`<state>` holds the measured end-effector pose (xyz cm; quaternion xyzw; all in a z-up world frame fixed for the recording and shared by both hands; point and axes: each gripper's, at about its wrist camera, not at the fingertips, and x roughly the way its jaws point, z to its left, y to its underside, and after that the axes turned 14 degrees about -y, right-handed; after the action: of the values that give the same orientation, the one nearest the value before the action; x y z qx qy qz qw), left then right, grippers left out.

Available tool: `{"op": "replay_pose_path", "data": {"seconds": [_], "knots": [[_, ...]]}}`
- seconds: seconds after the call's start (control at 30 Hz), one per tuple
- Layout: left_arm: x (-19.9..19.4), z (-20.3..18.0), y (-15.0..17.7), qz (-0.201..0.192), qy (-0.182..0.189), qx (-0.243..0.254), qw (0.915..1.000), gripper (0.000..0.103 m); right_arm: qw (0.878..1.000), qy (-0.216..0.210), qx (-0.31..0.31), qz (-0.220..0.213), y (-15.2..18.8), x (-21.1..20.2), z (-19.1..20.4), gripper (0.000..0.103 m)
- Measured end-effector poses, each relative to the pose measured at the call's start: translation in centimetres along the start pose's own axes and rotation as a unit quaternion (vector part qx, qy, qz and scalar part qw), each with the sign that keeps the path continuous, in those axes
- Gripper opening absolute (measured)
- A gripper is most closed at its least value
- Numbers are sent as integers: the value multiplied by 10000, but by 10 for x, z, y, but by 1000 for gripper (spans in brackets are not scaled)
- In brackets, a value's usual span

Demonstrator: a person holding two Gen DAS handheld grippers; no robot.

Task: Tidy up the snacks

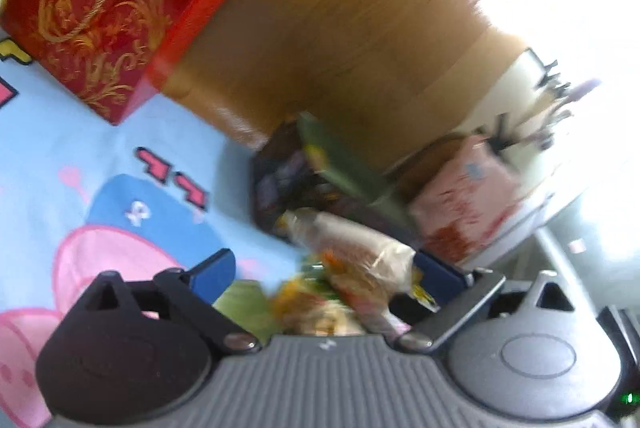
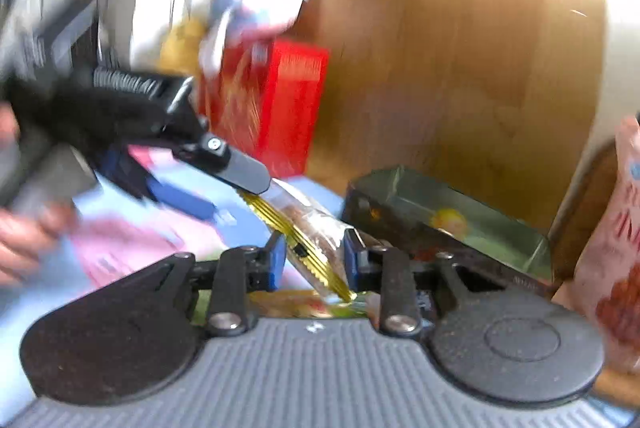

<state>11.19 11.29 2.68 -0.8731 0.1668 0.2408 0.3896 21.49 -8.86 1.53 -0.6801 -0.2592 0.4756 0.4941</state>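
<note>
A clear snack packet (image 2: 316, 236) with a ribbed gold edge sits between the blue pads of my right gripper (image 2: 314, 258), which is shut on it. My left gripper (image 2: 216, 187) reaches in from the left, its grey finger at the packet's far end. In the left wrist view the same packet (image 1: 360, 256) lies between the wide-open fingers of my left gripper (image 1: 326, 268), untouched by either pad. More snack packets (image 1: 308, 308) lie heaped beneath it. A dark open box (image 2: 440, 216) with a green inside stands just behind.
A red and gold gift bag (image 1: 112, 7) stands on the blue cartoon mat (image 1: 80, 147) at the far left. A pink printed bag (image 1: 468, 203) stands right of the dark box (image 1: 304, 187). Wooden floor (image 1: 360, 7) lies beyond. A person's hand (image 2: 24, 240) holds the left gripper.
</note>
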Motion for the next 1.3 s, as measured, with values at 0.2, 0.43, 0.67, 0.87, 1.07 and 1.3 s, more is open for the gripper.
{"op": "replay_pose_path", "data": {"seconds": [0.2,0.43,0.67,0.87,1.07,1.3], "knots": [[-27,-25,10,-352,319,248,9986,98,9774,-724,1975,-217,11,-48,-22,32],[-25,-42,29,-387,-465,827,9947,94,9425,-184,3273,-654,51,-72,-55,33],[-13,-53,60,-352,-1080,1527,9817,85,9534,372,2916,-682,61,-82,-46,36],[-6,-57,68,-377,-1270,1659,9772,67,9438,249,3224,-682,70,-78,-61,24],[-5,-47,65,-355,-1455,1498,9773,46,9170,-287,3861,-966,73,-87,-69,16],[-7,-38,63,-368,-1469,1362,9790,41,8649,-1414,4565,-1537,79,-100,-68,5]]}}
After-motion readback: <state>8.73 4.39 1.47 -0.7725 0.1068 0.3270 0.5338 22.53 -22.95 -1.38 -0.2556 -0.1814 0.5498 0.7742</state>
